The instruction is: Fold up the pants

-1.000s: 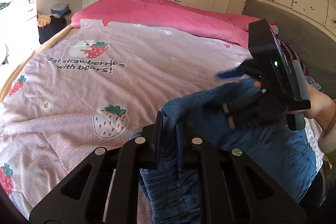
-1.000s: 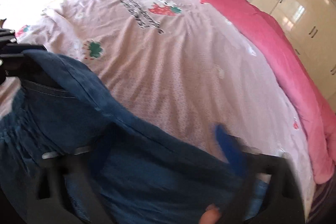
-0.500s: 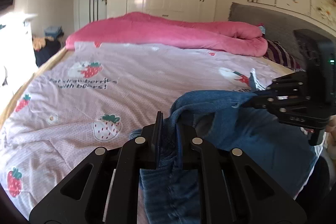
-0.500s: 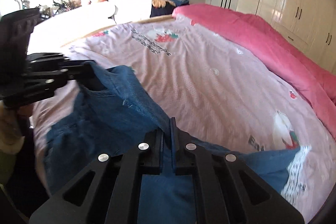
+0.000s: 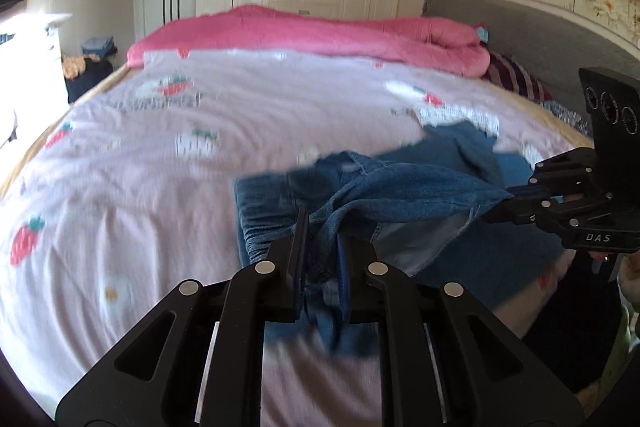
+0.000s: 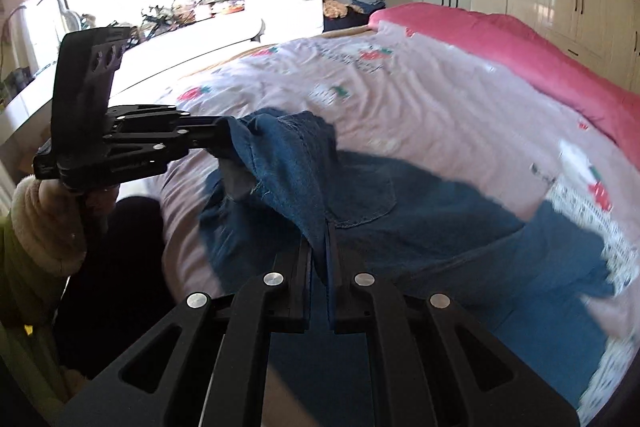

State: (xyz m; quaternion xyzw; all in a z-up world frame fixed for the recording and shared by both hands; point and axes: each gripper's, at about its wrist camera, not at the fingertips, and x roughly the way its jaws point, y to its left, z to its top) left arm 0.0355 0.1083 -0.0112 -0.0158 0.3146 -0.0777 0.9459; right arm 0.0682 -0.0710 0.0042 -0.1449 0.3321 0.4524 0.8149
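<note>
**Denim pinched in both grippers, with most of the garment loose on the bed**

The left gripper (image 5: pixel 320 227) is clamped on a bunched fold of the blue jeans (image 5: pixel 400 195) near the gathered elastic waistband (image 5: pixel 260 223), its jaws nearly together with thick cloth squeezed between them. The right gripper (image 6: pixel 320 239) has just closed and now pinches a thin edge of the same denim, its jaws almost meeting. Between the two, a strip of cloth hangs lifted and partly twisted; the pale inner side shows under it.

Outward from there, the rest of the jeans lies spread on the strawberry-print bedsheet (image 5: pixel 140 155) at the near edge of the bed, towards the headboard (image 5: pixel 520 27) end, with a back pocket (image 6: pixel 360 199) facing up and one leg trailing towards the lace-trimmed patch (image 6: pixel 580 203). A pink duvet (image 5: pixel 320 27) is heaped along the far edge, well apart from the work.

Risks, as I judge them:
- The right pinch holds very little cloth; a brisk pull could slip it free and drop that corner.
- The left bite holds several layers, so the fold may come out lumpy or skewed.
- The twist between the grippers could be laid down as a crease.
- The trailing leg may drag and ruck the sheet, or slide off the near edge.
</note>
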